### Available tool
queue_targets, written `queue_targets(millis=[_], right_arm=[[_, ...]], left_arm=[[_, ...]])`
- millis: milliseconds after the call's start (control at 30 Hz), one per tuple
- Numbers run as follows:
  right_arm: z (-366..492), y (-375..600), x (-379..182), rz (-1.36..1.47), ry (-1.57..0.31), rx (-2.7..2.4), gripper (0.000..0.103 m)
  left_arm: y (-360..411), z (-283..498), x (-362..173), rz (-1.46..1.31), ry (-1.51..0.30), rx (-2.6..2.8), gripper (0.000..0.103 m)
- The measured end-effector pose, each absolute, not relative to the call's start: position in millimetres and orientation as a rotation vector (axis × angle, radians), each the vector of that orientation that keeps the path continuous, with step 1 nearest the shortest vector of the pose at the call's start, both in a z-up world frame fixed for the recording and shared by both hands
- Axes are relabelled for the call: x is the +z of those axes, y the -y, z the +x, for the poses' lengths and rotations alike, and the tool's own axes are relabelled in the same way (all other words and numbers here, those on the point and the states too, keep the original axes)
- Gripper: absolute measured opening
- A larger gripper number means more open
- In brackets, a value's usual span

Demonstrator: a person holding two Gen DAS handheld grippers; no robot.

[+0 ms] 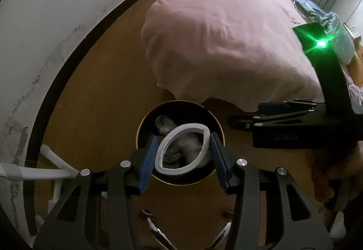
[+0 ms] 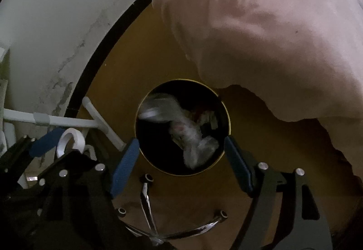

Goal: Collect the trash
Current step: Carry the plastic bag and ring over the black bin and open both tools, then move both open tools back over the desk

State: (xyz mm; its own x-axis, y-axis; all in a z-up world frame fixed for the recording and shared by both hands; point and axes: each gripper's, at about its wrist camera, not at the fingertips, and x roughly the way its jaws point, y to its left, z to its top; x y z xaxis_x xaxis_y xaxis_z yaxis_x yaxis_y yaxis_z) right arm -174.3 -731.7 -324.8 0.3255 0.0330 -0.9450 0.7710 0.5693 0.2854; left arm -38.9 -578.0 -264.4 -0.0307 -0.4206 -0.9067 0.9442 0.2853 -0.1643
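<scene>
The left wrist view showed the left hand-held gripper (image 1: pixel 183 154) pinching a squashed white tape ring (image 1: pixel 183 149) above the round black bin (image 1: pixel 145 122). The right wrist view alone showed crumpled white trash (image 2: pixel 188 134) inside the bin, framed by the spread, empty right hand-held gripper (image 2: pixel 181 166). The bin stood on the brown floor (image 1: pixel 102 91) between a white wall (image 1: pixel 45 23) and a bed with a pink cover (image 1: pixel 215 34).

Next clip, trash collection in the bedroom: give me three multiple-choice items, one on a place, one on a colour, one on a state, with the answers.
1. Where is the squashed white tape ring?
A. above the round black gold-rimmed bin
B. on the bed
C. on the floor

2. What colour is the bed's duvet?
A. blue
B. pink
C. green

3. How is the right gripper?
A. shut on tissue
B. shut on tape
C. open, holding nothing

Answers: A, the left gripper pinches it over the bin's mouth; B, pink in both views; C, its blue fingers stand wide apart with nothing between them.
</scene>
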Motion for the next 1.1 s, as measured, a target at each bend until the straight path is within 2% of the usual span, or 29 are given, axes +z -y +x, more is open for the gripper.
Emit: queue_targets(millis=[133, 167, 233, 333, 467, 600, 733, 900, 1100], right_arm=[[-188, 734, -308, 0.871, -1.111, -0.589, 0.075], [-193, 734, -302, 0.873, -1.099, -0.596, 0.075], [-200, 733, -291, 0.872, -1.078, -0.604, 0.075], [-212, 730, -270, 0.859, -1.045, -0.620, 0.075], [-217, 720, -231, 0.821, -0.993, -0.624, 0.077], [-196, 692, -180, 0.709, -0.942, -0.567, 0.082], [-136, 633, -129, 0.549, -0.884, -0.408, 0.082], [-36, 513, -86, 0.344, -0.869, -0.107, 0.083], [79, 348, -66, 0.132, -0.881, 0.216, 0.083]], left_arm=[[579, -39, -255, 0.591, -1.104, -1.219, 0.049], [579, -40, -250, 0.591, -1.094, -1.213, 0.052], [579, -43, -236, 0.581, -1.062, -1.219, 0.072], [574, -50, -204, 0.556, -1.006, -1.238, 0.085], [546, -63, -139, 0.541, -0.850, -1.227, 0.093], [486, -60, -75, 0.489, -0.703, -1.171, 0.096], [391, -26, -33, 0.429, -0.645, -0.981, 0.096], [255, 40, -20, 0.325, -0.711, -0.665, 0.096], [76, 99, -28, 0.174, -0.801, -0.288, 0.096]])
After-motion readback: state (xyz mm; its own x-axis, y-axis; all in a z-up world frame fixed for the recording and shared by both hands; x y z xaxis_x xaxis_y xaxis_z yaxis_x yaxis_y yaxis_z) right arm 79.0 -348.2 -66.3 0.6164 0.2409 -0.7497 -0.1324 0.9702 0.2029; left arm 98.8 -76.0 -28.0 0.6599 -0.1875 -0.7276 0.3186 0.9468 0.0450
